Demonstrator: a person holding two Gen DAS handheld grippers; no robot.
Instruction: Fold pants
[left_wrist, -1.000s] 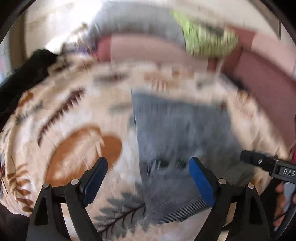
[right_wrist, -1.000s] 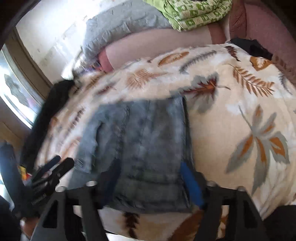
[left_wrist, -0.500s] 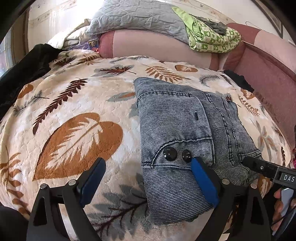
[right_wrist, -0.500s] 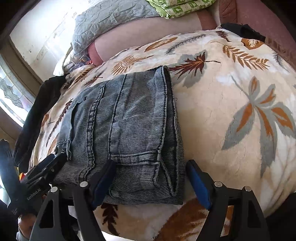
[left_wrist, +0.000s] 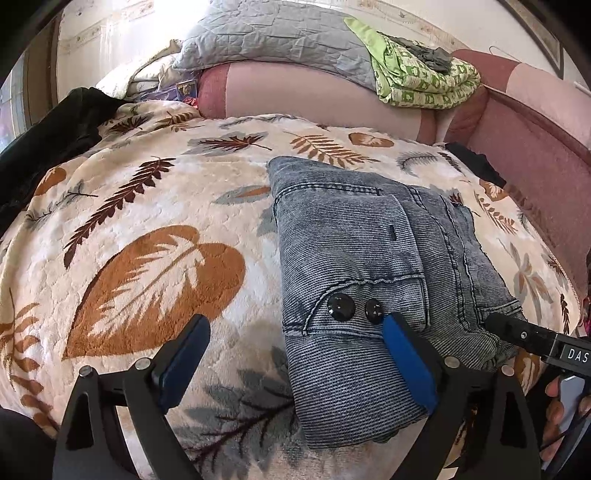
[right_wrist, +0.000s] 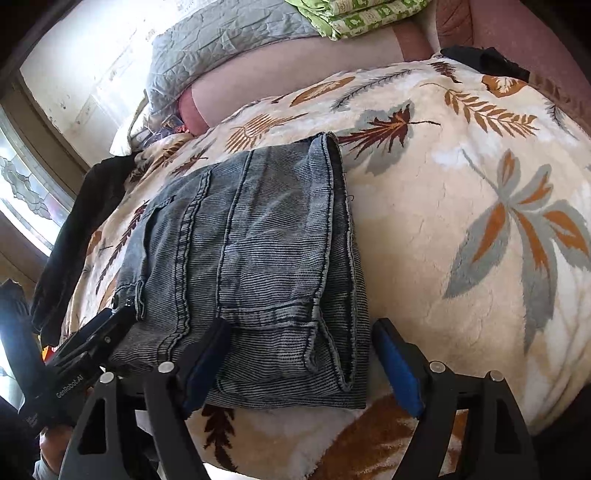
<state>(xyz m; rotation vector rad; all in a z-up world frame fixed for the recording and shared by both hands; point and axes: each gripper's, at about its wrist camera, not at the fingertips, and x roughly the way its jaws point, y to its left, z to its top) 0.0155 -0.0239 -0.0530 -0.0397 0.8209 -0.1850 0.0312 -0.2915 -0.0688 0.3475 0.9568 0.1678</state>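
While lying folded on leaf-print blanket: pants, compact bundle. Left gripper gaping, empty, beside bundle's left edge; right gripper gaping, straddling near hem. Risking: dragging top layer, undoing fold.

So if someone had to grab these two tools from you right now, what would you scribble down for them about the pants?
Left tool: open, nothing held; one finger lies over the pants' near edge.
Right tool: open, nothing gripped; its fingers straddle the near right corner of the pants.
Pants: grey-blue denim, folded into a compact stack on the leaf-print blanket, two black buttons on top.
Done: the folding looks finished.
Left: probably just lift both tools clear, maybe square up the edges.
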